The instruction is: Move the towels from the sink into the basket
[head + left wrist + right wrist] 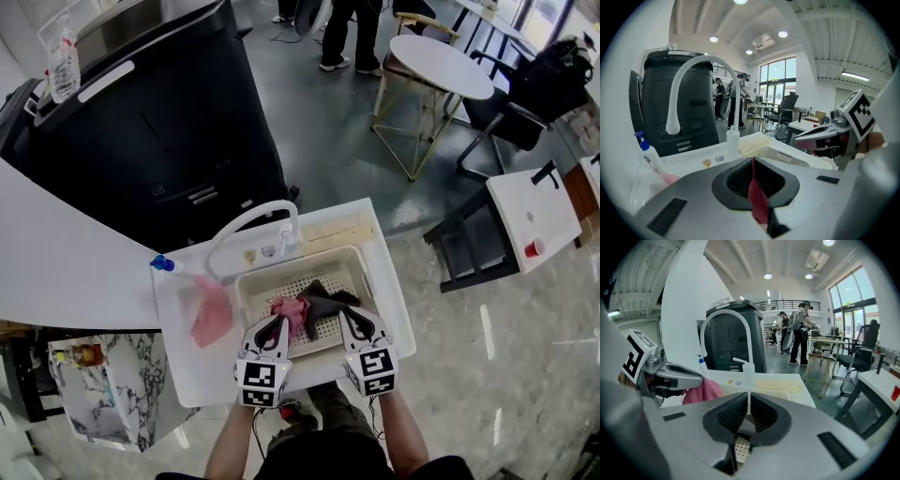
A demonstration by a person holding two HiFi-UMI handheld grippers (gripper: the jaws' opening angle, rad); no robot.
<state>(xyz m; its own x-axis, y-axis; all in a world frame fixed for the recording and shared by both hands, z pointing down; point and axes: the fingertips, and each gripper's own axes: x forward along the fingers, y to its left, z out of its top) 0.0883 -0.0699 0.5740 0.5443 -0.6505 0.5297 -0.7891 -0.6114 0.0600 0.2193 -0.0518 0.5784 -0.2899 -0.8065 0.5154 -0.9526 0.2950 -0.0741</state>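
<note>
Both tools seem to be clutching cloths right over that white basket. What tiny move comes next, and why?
Probably open both tools. The left tool pinches the pink towel, the right tool the dark towel, and both cloths sit low inside the basket, so letting go should drop them in.

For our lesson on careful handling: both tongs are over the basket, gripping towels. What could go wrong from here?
1. The left tongs pinch a thin fold of the pink towel, and the right tongs seem to hold the dark towel. On release, either could cling to the tongs or drape over the basket rim.
2. A second pink towel lies in the sink beside a blue-capped bottle. Reaching for it could knock the bottle.
</note>
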